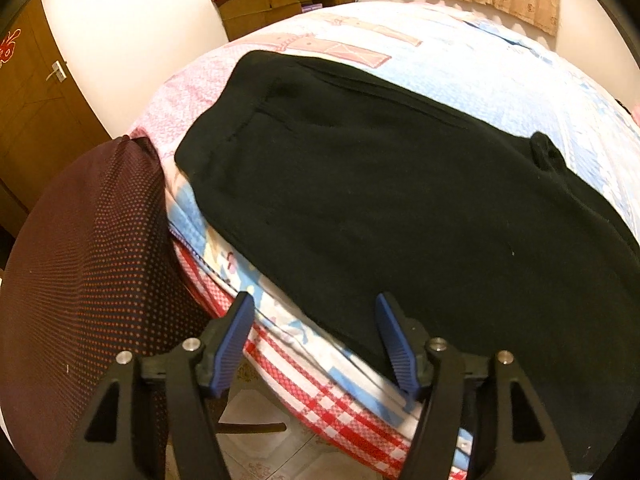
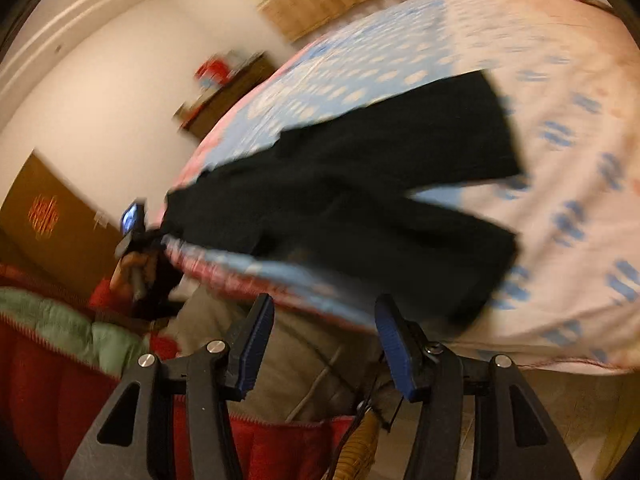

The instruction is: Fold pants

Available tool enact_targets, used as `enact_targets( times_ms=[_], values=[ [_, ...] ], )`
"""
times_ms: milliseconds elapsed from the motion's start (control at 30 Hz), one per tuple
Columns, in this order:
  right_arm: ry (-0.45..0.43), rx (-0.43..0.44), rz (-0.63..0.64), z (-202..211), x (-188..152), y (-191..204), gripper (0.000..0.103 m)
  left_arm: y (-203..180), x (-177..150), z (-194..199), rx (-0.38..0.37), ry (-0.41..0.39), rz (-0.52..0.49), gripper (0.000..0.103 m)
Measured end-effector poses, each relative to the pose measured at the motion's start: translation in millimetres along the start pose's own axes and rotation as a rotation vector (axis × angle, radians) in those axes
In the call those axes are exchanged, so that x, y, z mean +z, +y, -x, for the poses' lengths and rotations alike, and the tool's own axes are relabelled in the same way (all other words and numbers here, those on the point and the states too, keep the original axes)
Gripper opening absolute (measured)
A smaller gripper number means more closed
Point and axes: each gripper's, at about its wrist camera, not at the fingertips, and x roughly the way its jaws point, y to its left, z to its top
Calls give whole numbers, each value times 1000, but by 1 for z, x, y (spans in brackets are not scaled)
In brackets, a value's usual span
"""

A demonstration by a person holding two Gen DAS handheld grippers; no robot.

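Note:
Black pants (image 1: 380, 184) lie flat on the patterned bed (image 1: 460, 76), waist end toward the near left corner. My left gripper (image 1: 314, 308) is open and empty, hovering just off the bed's near edge in front of the pants. In the blurred right wrist view the pants (image 2: 360, 184) show their two legs spread apart to the right. My right gripper (image 2: 324, 312) is open and empty, above the bed's edge near the lower leg. The left gripper (image 2: 134, 224) shows at the left of that view, by the waist end.
A dark red-dotted chair back (image 1: 80, 260) stands against the bed's left corner. A brown door (image 1: 28, 112) and a cluttered wooden dresser (image 1: 276, 0) are behind. Red and green clothing (image 2: 60, 340) and a tiled floor (image 1: 256, 412) lie below.

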Motion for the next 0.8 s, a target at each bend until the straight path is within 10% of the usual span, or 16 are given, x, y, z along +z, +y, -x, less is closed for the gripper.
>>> enact_targets(
  times_ms=[333, 733, 800],
  values=[
    [-292, -137, -295, 36, 20, -74, 54, 24, 13, 14, 32, -43, 47, 66],
    [-96, -328, 5, -24, 10, -44, 32, 7, 21, 22, -7, -75, 17, 66],
    [-67, -370, 63, -32, 10, -39, 16, 3, 22, 23, -12, -76, 13, 66]
  ],
)
